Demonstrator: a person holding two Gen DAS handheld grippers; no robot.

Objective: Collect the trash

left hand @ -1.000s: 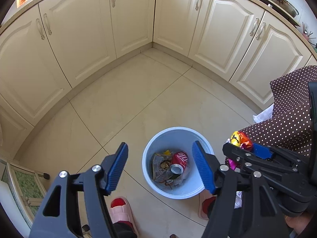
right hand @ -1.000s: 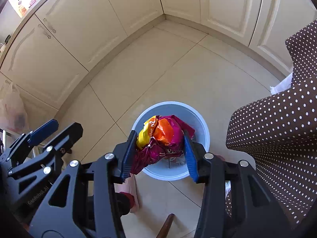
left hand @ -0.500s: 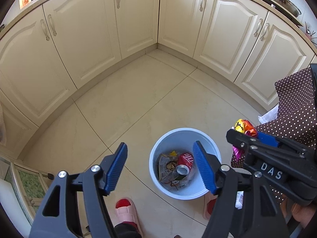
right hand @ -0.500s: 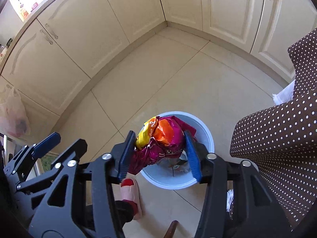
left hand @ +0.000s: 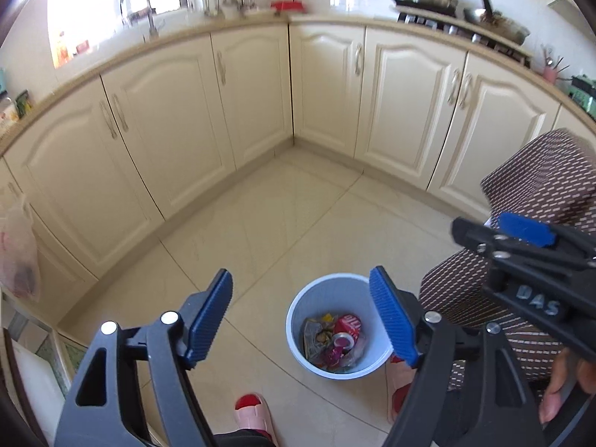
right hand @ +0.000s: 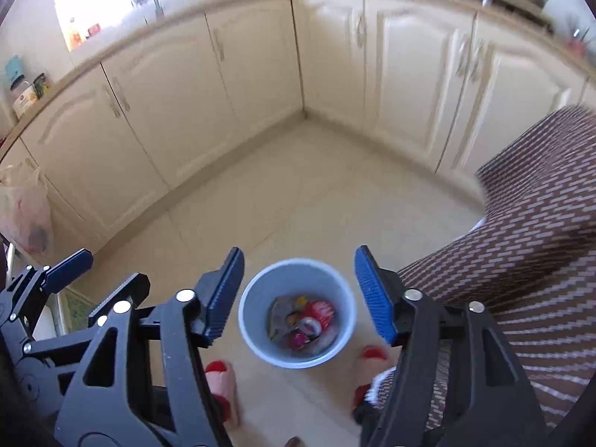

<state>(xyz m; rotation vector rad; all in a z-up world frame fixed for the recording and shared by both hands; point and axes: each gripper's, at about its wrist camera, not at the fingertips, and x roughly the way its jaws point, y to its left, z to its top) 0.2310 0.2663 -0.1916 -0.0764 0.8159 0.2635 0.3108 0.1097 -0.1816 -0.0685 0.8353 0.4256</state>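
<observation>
Above the blue bin (right hand: 246,320), both the left gripper (left hand: 301,316) and right gripper (right hand: 300,294) hang released, jaws just widened, nothing between them; the trash (right hand: 301,320) lies inside the bin.

Ahead of you, cream cabinets (left hand: 257,111) meet in a corner under a counter (left hand: 178,43). A dotted brown cloth (right hand: 529,231) drapes on your right; a plastic bag (left hand: 16,257) hangs far left.

Floor (left hand: 283,223) open between cabinets (left hand: 178,126) and bin (left hand: 298,339); polka-dot cloth (right hand: 521,260) crowds bin's right side, slippered feet (right hand: 223,383) flank it below.
</observation>
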